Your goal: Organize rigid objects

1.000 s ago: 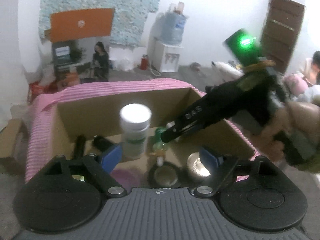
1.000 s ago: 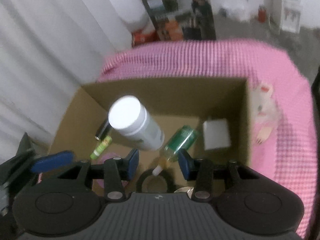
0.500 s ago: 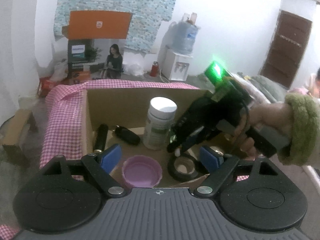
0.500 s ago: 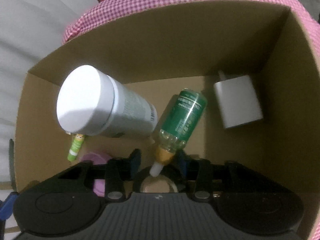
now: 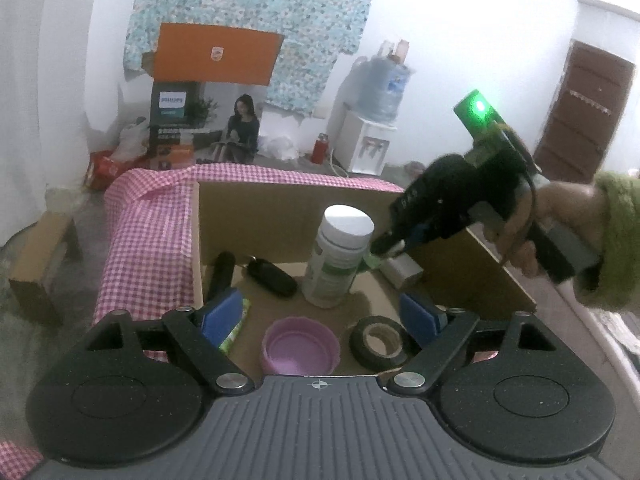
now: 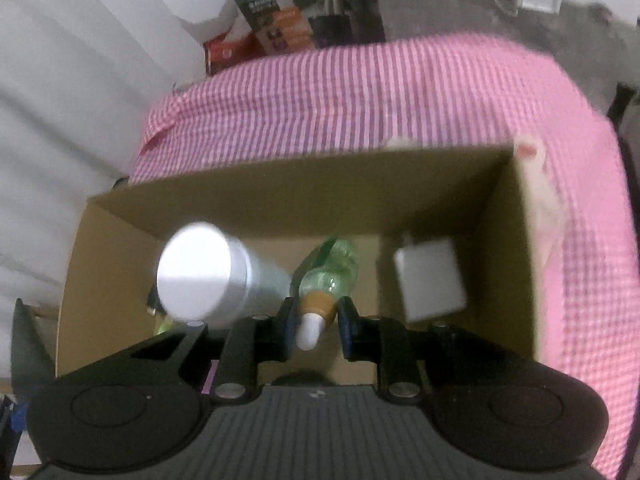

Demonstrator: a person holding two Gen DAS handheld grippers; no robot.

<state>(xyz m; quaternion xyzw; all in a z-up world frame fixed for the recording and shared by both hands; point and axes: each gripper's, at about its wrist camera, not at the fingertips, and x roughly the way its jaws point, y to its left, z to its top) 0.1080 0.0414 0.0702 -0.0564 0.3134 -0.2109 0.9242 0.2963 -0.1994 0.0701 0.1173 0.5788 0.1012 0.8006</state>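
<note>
A cardboard box (image 5: 280,208) stands on a pink checked cloth. Inside stand a white-lidded bottle (image 5: 340,256), a pink lid (image 5: 300,348), a black tape roll (image 5: 380,342), a black key fob (image 5: 272,276) and a white adapter (image 6: 430,280). My right gripper (image 6: 316,318) is shut on the neck of a small green bottle (image 6: 332,268), holding it over the box; it shows in the left wrist view (image 5: 394,244) beside the white bottle. My left gripper (image 5: 320,314) is open and empty at the box's near edge.
The pink checked cloth (image 6: 360,96) covers the surface around the box. A small green tube (image 5: 234,330) lies by my left finger. A soft toy (image 6: 540,184) lies beyond the box's right wall. Boxes and a water dispenser (image 5: 368,136) stand behind.
My right gripper has closed on the green bottle's neck and lifted it upward in the box. The left gripper has drawn back slightly.
</note>
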